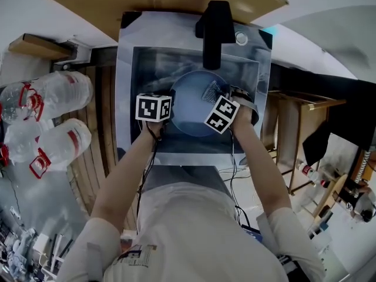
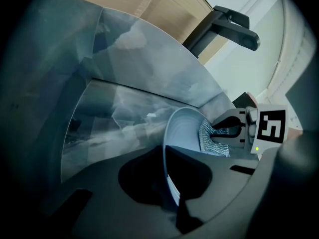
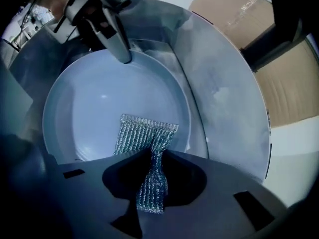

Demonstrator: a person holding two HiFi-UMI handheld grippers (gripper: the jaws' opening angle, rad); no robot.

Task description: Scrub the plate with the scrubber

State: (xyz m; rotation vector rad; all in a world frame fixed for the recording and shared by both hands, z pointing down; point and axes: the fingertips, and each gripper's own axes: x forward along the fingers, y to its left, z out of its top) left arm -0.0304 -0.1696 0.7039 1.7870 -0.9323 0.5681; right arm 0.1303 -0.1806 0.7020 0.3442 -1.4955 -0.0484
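Left tongs [image 2: 165,158] pinch the rim of the smooth round plate [image 3: 99,108]; right tongs [image 3: 152,154] squeeze a crinkly metallic mesh scrubber [image 3: 144,132].

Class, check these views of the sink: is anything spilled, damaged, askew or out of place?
Nothing stands out. The left gripper clamps the plate by its rim in the sink. The right gripper pinches the scrubber, which bunches between its jaws and fans out over the plate. No spill or damage shows.
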